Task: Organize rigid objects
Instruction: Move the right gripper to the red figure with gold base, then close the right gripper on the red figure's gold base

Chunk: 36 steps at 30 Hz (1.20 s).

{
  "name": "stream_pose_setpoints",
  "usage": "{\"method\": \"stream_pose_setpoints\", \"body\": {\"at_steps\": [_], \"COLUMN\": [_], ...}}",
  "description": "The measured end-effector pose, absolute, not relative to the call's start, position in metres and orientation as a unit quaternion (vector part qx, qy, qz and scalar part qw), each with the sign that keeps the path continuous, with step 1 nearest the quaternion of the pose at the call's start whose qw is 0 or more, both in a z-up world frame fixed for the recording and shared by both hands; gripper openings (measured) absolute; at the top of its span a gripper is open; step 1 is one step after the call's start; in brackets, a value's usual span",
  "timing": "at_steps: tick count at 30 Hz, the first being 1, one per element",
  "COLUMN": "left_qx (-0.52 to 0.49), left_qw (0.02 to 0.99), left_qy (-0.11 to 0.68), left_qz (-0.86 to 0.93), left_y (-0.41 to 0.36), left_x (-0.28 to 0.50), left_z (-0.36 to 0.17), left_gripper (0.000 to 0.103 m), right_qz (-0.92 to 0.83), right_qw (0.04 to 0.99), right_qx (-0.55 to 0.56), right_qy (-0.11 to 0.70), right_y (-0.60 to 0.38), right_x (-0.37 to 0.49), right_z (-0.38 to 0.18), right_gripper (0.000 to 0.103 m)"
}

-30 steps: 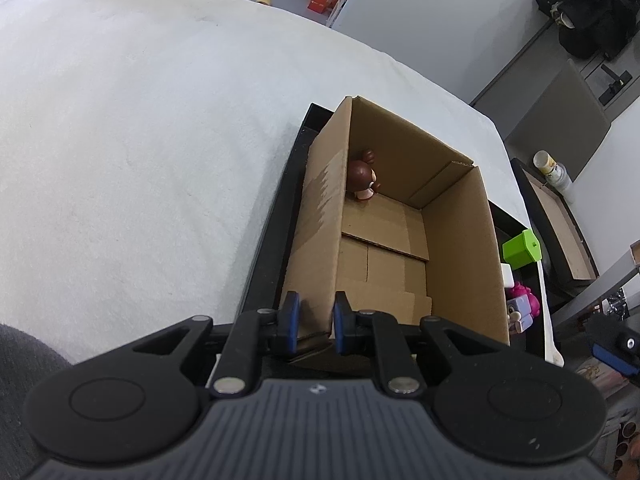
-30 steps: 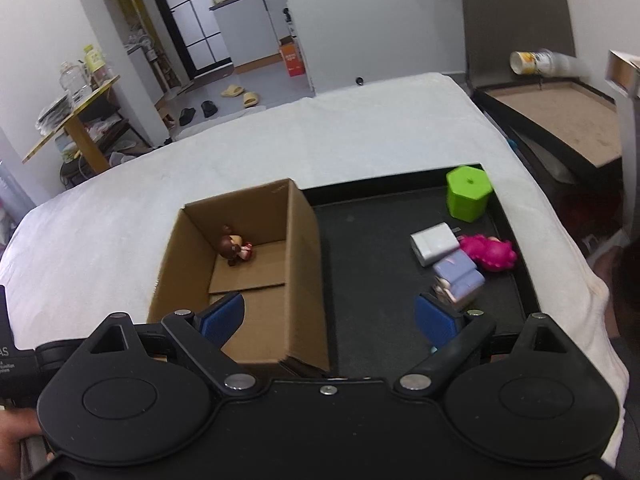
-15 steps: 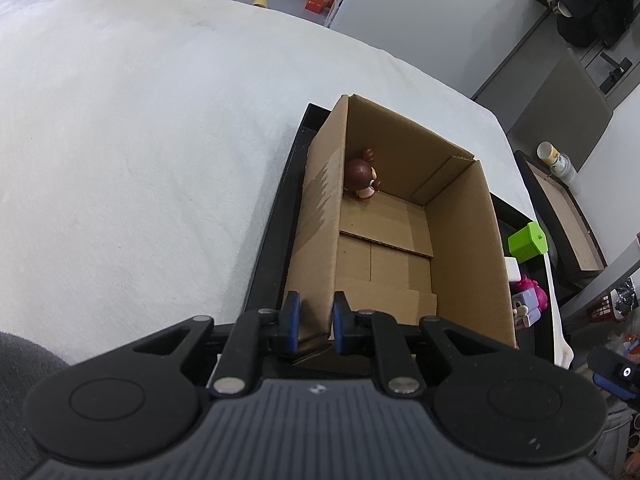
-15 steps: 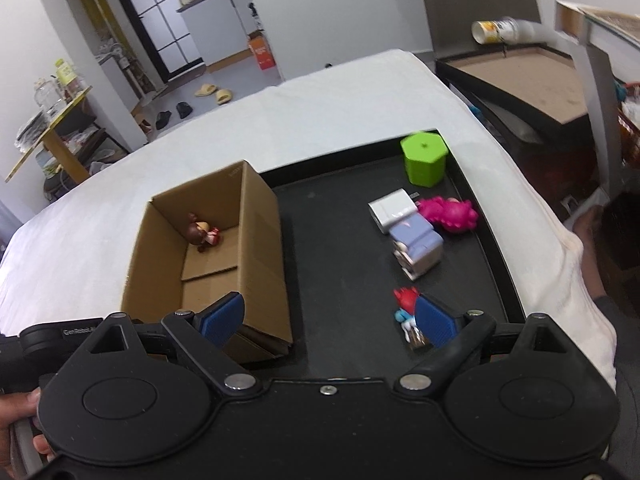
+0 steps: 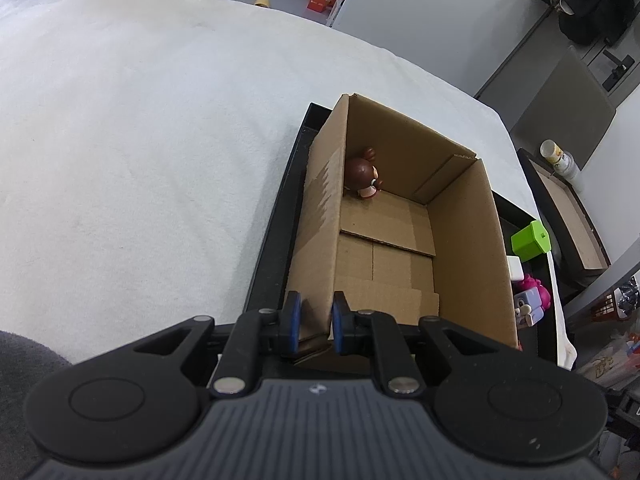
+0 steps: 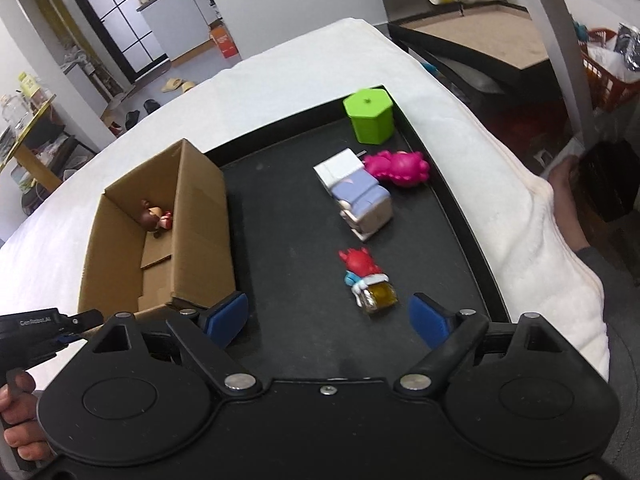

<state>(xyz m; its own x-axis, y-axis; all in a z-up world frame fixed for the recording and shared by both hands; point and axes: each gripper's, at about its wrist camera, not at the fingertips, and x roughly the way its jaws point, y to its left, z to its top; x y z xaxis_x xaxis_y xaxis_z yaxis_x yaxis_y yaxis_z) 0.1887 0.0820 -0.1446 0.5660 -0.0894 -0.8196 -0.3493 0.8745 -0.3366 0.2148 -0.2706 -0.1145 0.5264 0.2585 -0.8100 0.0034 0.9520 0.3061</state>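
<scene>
Since the earlier frames, the right hand-held gripper point(image 6: 328, 318) has swung toward the right half of the tray, so a red-haired figurine point(image 6: 366, 278) that was hidden behind its fingers a second ago now lies just beyond its blue pads point(image 6: 226, 316), between them. Its jaws stand wide apart and hold nothing.

The left hand-held gripper point(image 5: 314, 322) has not shifted: its pads are nearly closed on the near-left wall of the cardboard box point(image 5: 468, 240). The lower edge of that wall is hidden behind the fingers, and the box's right wall cuts off most of the toys beyond it in the left wrist view.

The open-topped box is plain corrugated card with its flaps folded flat on the floor. It stands on the left part of a shallow black tray point(image 6: 280, 216) with a raised rim. Inside, at the far-left corner, sits a glossy brown-headed doll point(image 5: 362, 172).

On the tray's right part lie a green hexagonal block point(image 6: 370, 118), a white block point(image 6: 338, 168), a lavender boxy toy point(image 6: 366, 210) touching it, and a bumpy magenta toy point(image 6: 398, 168).

The tray rests on a bed covered in a soft white blanket point(image 5: 140, 140).
</scene>
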Motion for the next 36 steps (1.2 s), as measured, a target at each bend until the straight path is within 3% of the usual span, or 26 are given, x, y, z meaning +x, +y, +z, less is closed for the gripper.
{"method": "stream_pose_setpoints", "body": {"at_steps": [21, 25, 36], "left_qx": [-0.238, -0.238, -0.238], "left_qw": [0.848, 0.848, 0.848], "left_qy": [0.466, 0.466, 0.466], "left_qz": [0.08, 0.081, 0.08], "left_y": [0.083, 0.083, 0.083], "left_x": [0.192, 0.192, 0.191], "left_z": [-0.146, -0.146, -0.147], "left_gripper": [0.014, 0.015, 0.015], "right_qz": [0.055, 0.054, 0.044], "right_qw": [0.839, 0.836, 0.835], "right_qx": [0.092, 0.079, -0.001], "right_qy": [0.533, 0.541, 0.548], "right_y": [-0.262, -0.255, -0.23], "right_x": [0.255, 0.263, 0.283], "right_z": [-0.167, -0.173, -0.188], "right_gripper": [0.065, 0.054, 0.054]}}
